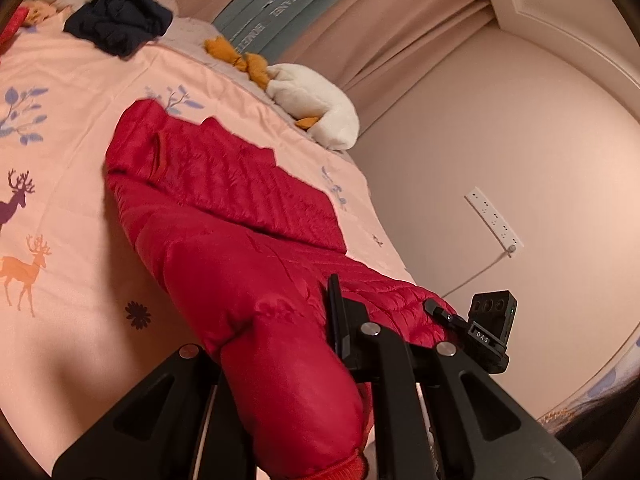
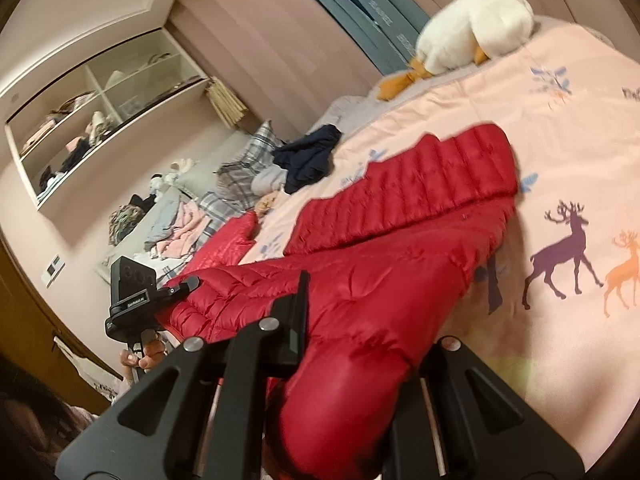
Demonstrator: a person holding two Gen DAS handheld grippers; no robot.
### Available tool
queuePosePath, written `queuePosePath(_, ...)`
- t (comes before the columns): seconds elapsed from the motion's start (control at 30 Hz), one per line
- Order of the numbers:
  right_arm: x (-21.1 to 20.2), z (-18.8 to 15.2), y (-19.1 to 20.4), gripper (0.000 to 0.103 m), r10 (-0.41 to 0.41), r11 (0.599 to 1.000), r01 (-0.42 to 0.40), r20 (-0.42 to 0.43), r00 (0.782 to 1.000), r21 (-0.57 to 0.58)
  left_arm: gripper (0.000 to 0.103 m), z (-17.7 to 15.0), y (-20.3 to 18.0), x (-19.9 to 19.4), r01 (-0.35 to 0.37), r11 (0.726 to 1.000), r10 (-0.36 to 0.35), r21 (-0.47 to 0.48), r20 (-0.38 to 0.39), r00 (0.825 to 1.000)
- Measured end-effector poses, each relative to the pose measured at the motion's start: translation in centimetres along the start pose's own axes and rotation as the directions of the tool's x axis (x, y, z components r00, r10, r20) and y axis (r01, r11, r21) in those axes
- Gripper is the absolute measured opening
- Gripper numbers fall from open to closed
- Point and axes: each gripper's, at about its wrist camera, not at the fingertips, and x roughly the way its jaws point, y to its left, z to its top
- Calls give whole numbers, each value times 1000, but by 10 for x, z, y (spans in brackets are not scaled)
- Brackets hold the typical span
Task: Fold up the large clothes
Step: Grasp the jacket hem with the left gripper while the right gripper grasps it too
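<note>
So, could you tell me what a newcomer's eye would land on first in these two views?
The red puffer jacket dominates, spread across the pink deer-print bedspread, with its near end bunched in both the left claw and the right claw. Next comes the white plush goose lying at the bed's far edge by the curtains, then the dark navy garment crumpled further up the bed.

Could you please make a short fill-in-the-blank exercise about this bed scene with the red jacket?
1. Both claws, the left claw and the right claw, are shut on the ____ jacket.
2. The jacket lies on a pink bedspread printed with ____.
3. Near the curtain lies a white plush ____.
4. The crumpled garment farther up the bed is dark ____.

Missing words: red; deer; duck; blue
</note>
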Motion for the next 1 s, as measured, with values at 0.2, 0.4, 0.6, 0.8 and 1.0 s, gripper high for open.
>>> queuePosePath(0.2,-28,0,27,11,35,996,-32,33,999,-88,11,-7,-24,-24,13,997,-14,73,19,1000)
queuePosePath(0.4,-57,0,51,11,99,985,-87,73,992,-149,11,-14,-46,-47,33,989,-39,143,39,998)
queuePosePath(0.6,-83,0,76,12,146,965,-117,108,983,-235,12,-16,-67,-67,75,976,-91,204,66,994)
queuePosePath(0.8,-104,7,87,13,212,948,-166,152,965,-272,12,-16,-86,-83,134,957,-162,259,92,982)
queuePosePath(1.0,-104,14,81,13,215,950,-164,174,961,-267,12,-14,-90,-86,151,951,-185,269,106,977)
